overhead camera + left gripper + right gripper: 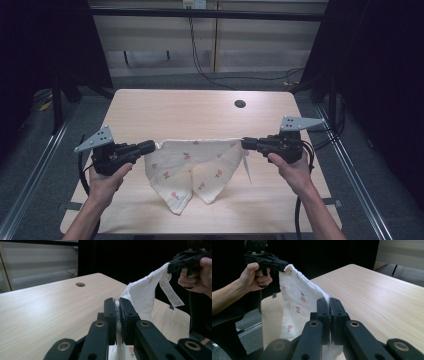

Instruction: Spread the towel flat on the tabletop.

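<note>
1. Your left gripper [153, 146] points toward the table's middle in the high view, jaws closed flat on one upper corner of the cloth [192, 165].
2. In the left gripper view, your own left gripper [118, 308] has a thin fold of the cloth [140, 296] pinched between its two black jaws, with fabric showing both above and below the pads.
3. Your right gripper [245, 144] faces the left one across the table [175, 107], jaws clamped on the opposite upper corner of the cloth.
4. In the right gripper view, your right gripper [329, 307] is closed with the cloth [295, 306] edge squeezed in the narrow seam between the jaws.
5. The cloth is white with small red flower prints. Its top edge runs nearly taut between the two grippers, sagging slightly in the middle.
6. The cloth's lower part hangs in two pointed lobes; in the high view their tips lie over the near half of the table, though you cannot tell whether they touch the top.
7. A white label [171, 293] dangles from the cloth just beside the right gripper.
8. A round hole [240, 104] sits in the table's far right part, well apart from the cloth.
9. Your left hand [107, 180] and right hand [295, 170] each wrap a gripper's handle from below.
</note>
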A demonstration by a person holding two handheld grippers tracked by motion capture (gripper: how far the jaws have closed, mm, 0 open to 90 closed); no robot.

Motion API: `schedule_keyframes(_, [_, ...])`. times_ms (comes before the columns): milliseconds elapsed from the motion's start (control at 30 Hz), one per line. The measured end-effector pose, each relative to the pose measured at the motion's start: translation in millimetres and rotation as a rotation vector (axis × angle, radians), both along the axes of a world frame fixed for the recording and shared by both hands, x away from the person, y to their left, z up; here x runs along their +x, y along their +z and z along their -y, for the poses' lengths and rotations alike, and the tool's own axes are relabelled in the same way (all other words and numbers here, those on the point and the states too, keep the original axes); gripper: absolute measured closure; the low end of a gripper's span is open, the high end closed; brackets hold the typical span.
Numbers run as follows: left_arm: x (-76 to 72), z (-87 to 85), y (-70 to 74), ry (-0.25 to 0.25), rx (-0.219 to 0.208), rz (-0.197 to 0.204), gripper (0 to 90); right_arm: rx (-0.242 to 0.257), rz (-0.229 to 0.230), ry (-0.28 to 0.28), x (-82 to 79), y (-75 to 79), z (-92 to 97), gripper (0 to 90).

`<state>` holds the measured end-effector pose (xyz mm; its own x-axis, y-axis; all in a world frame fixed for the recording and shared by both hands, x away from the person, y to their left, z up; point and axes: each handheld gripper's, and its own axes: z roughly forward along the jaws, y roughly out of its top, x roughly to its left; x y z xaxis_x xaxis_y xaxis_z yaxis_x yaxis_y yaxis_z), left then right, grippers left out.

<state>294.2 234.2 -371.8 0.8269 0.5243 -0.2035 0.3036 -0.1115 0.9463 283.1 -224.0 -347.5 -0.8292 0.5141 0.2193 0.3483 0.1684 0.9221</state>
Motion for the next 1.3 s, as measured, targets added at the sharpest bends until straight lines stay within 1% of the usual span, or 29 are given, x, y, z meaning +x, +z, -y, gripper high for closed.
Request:
schedule_keyframes(100, [-1.4,0.9,7.1,-0.002,0.004,0.019,85.2,0.022,0.019,-0.004,-1.3,7.0,4.8,87.5])
schedule_keyframes(133, [-2.3,2.0,9.6,-0.003,-0.002,0.028,85.1,0.027,0.022,-0.006,-1.7,9.3,5.9,87.4])
schedule_keyframes(167, [-2.8,3.1,11.6,-0.002,0.001,0.036,85.2,0.024,0.026,-0.003,-1.8,11.5,7.1,87.5])
schedule_keyframes(200, [-3.3,4.3,14.6,-0.001,0.016,0.047,85.2,0.025,0.027,-0.008,-2.3,13.2,7.5,87.4])
schedule_keyframes(233, [-3.3,4.3,14.6,-0.001,0.016,0.047,85.1,0.025,0.027,-0.008,-2.3,13.2,7.5,87.4])
schedule_keyframes(267, [-4.2,7.2,19.1,-0.007,0.01,0.057,85.2,0.031,0.035,-0.016,-2.9,17.9,10.5,87.4])
schedule_keyframes(333, [-4.8,8.1,21.4,-0.011,0.015,0.059,85.1,0.037,0.041,-0.024,-4.5,21.8,13.6,87.3])
schedule_keyframes(400, [-6.7,10.5,27.0,-0.031,0.002,0.066,85.2,0.038,0.053,-0.028,-7.0,26.5,16.9,87.4])
schedule_keyframes(433, [-6.7,10.5,27.0,-0.031,0.002,0.066,85.2,0.038,0.053,-0.028,-7.0,26.5,16.9,87.4])
schedule_keyframes(467, [-8.8,11.4,29.8,-0.035,0.006,0.075,85.2,0.042,0.062,-0.028,-11.7,32.2,19.5,87.3])
schedule_keyframes(567, [-12.3,12.3,32.4,-0.042,0.002,0.08,85.2,0.041,0.081,-0.025,-19.8,39.3,21.1,87.3])
schedule_keyframes(600, [-16.6,12.4,35.3,-0.04,0.019,0.093,85.2,0.042,0.086,-0.022,-23.1,41.5,21.4,87.3])
schedule_keyframes(633, [-19.6,12.3,36.6,-0.04,0.027,0.106,85.1,0.035,0.092,-0.021,-26.4,43.3,21.5,87.4])
schedule_keyframes(667, [-19.6,12.3,36.6,-0.04,0.027,0.106,85.1,0.035,0.092,-0.021,-26.4,43.3,21.5,87.4])
schedule_keyframes(700, [-23.9,10.7,38.2,-0.048,0.033,0.114,85.1,0.027,0.102,-0.014,-34.2,46.0,21.3,87.3])
schedule_keyframes(733, [-23.9,10.7,38.2,-0.048,0.033,0.114,85.1,0.027,0.102,-0.014,-34.2,46.0,21.3,87.3])
schedule_keyframes(767, [-25.6,10.6,38.7,-0.051,0.032,0.112,85.1,0.014,0.111,-0.011,-41.8,47.6,21.6,87.3])
schedule_keyframes(800, [-28.9,10.2,41.6,-0.063,0.04,0.116,85.1,0.012,0.118,-0.01,-45.3,48.5,22.3,87.3])
schedule_keyframes(867, [-31.6,11.4,44.9,-0.073,0.032,0.123,85.1,0.02,0.133,-0.004,-52.6,51.8,23.8,87.3])
schedule_keyframes(933, [-33.5,14.9,47.1,-0.063,0.037,0.126,85.1,0.042,0.154,-0.006,-58.1,55.0,26.5,87.4])
schedule_keyframes(967, [-33.4,16.5,47.4,-0.065,0.045,0.133,85.2,0.051,0.155,-0.003,-58.9,55.4,27.7,87.4])
schedule_keyframes(1000, [-31.7,20.3,46.0,-0.069,0.049,0.124,85.2,0.043,0.157,-0.01,-59.0,55.0,28.3,87.4])
schedule_keyframes(1033, [-31.7,20.3,46.0,-0.069,0.049,0.124,85.2,0.036,0.157,-0.022,-58.1,52.5,29.4,87.4])
schedule_keyframes(1100, [-20.3,27.3,35.4,-0.069,0.066,0.098,85.2,0.037,0.142,-0.031,-54.0,45.8,31.3,87.4])
schedule_keyframes(1133, [-15.3,29.3,30.2,-0.072,0.062,0.079,85.2,0.036,0.132,-0.042,-51.4,41.3,32.6,87.5])
schedule_keyframes(1167, [-15.3,29.3,30.2,-0.072,0.062,0.079,85.2,0.036,0.132,-0.042,-51.4,41.3,32.6,87.5])
schedule_keyframes(1200, [-6.2,33.6,19.5,-0.08,0.063,0.053,85.1,0.034,0.117,-0.06,-45.0,31.7,35.4,87.4])
schedule_keyframes(1233, [-3.0,36.2,14.5,-0.074,0.08,0.048,85.1,0.029,0.108,-0.067,-41.5,27.1,37.0,87.4])
schedule_keyframes(1300, [2.9,42.3,2.6,-0.067,0.099,0.037,85.1,0.008,0.089,-0.085,-35.1,18.3,38.6,87.4])
